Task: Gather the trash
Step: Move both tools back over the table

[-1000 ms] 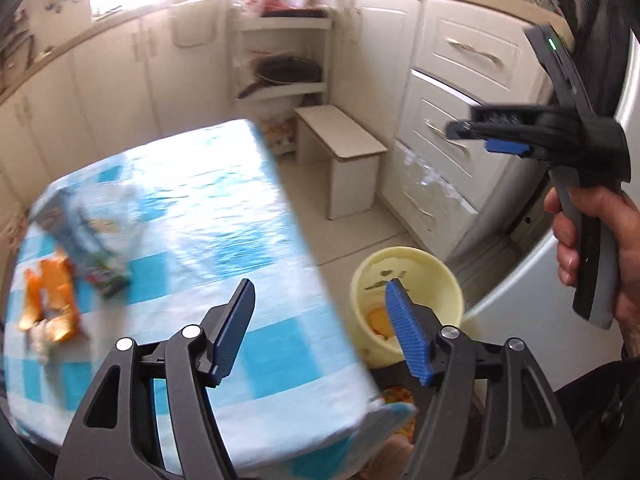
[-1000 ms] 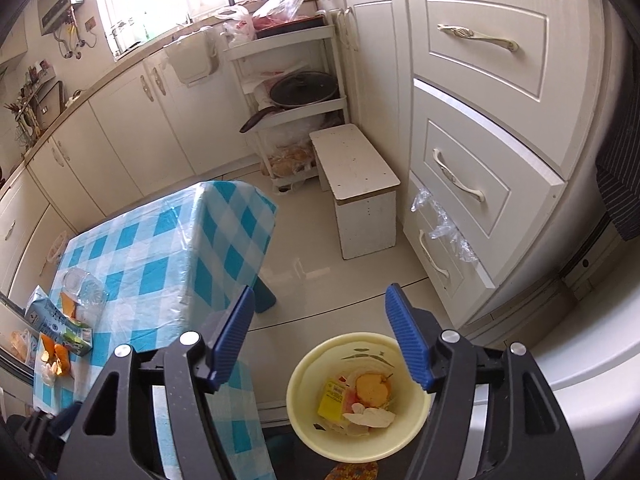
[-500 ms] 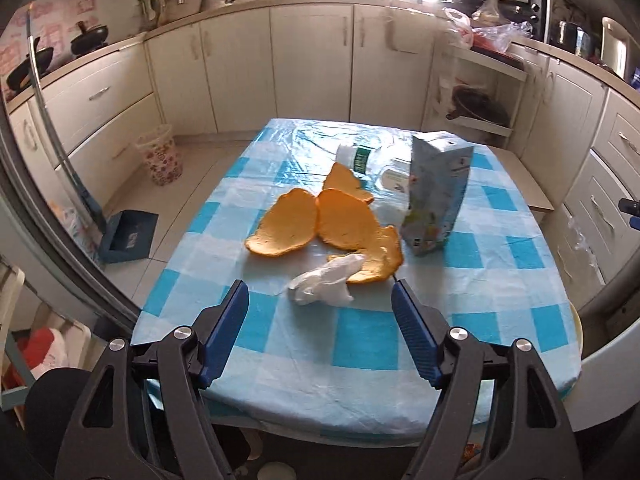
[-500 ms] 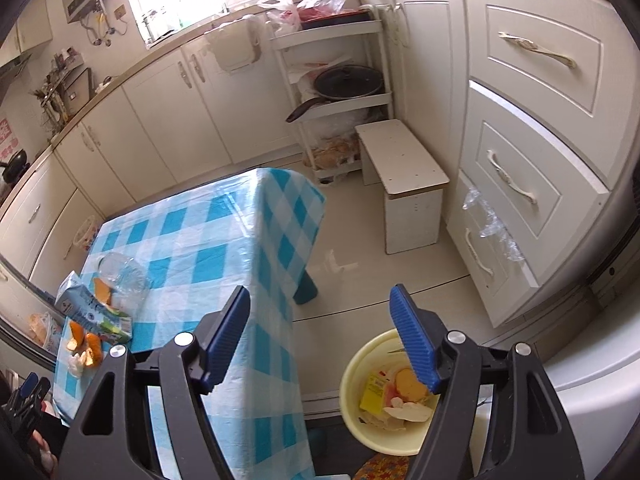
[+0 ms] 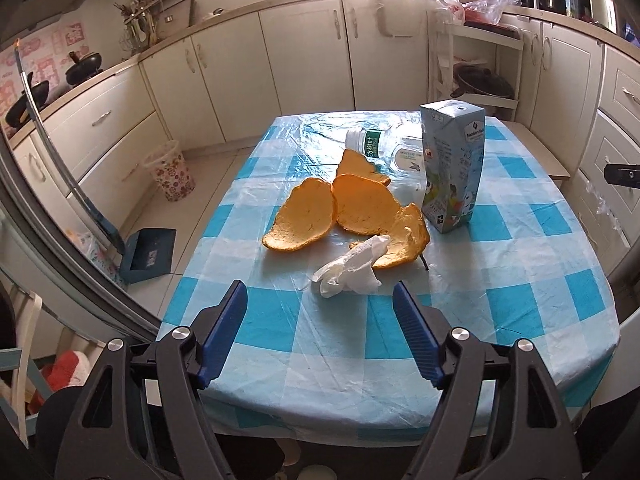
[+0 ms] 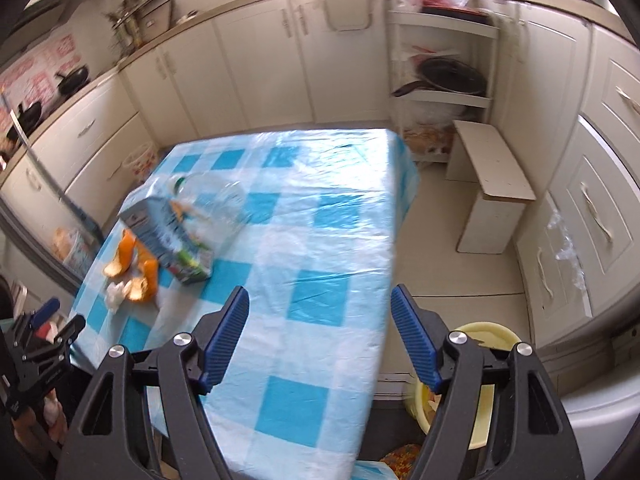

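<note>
Left gripper (image 5: 320,330): black moulded frame, triangular cut-outs in each arm, two silver round screw heads per side. Fingers (image 5: 224,330) faced with blue ribbed pads, slim, angled inward toward tips.

Right gripper (image 6: 319,330): same build; black frame, triangular cut-outs, four silver screws, blue ribbed pads on fingers (image 6: 412,336).

Right wrist view, near left: left gripper seen from outside, black body, blue pad tip, small white marking on housing, too blurred to read.

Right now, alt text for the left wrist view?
Open left gripper hovers empty over a blue-checked table, facing a crumpled tissue, orange peels, an upright carton and a lying bottle. Kitchen cabinets behind.
</note>
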### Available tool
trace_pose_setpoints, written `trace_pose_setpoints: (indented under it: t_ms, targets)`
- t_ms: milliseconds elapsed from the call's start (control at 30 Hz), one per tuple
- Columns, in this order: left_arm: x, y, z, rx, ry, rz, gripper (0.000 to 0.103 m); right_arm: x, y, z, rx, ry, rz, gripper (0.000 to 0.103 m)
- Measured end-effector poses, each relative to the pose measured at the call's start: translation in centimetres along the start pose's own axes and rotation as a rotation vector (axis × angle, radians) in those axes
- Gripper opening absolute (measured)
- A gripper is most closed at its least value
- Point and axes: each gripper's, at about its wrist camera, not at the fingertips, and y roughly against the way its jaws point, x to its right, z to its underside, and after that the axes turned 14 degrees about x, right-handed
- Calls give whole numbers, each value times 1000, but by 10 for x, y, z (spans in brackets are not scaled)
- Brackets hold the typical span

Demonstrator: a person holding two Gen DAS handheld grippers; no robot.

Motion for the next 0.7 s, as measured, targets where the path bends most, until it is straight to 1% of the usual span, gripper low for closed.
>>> trace_pose_setpoints:
  t_ms: [200,433,700]
  targets:
    - [-6,-3,3,-11,2,-10,72,-35,-17,5,-49,42,-87,71]
    - [-9,-8,8,-27,-1,-19,72,-83,-34,18,-112,105,-184,71]
    - [-9,-22,10,-59,-7,11,72,-124,-56,28,-177,98,-284,71]
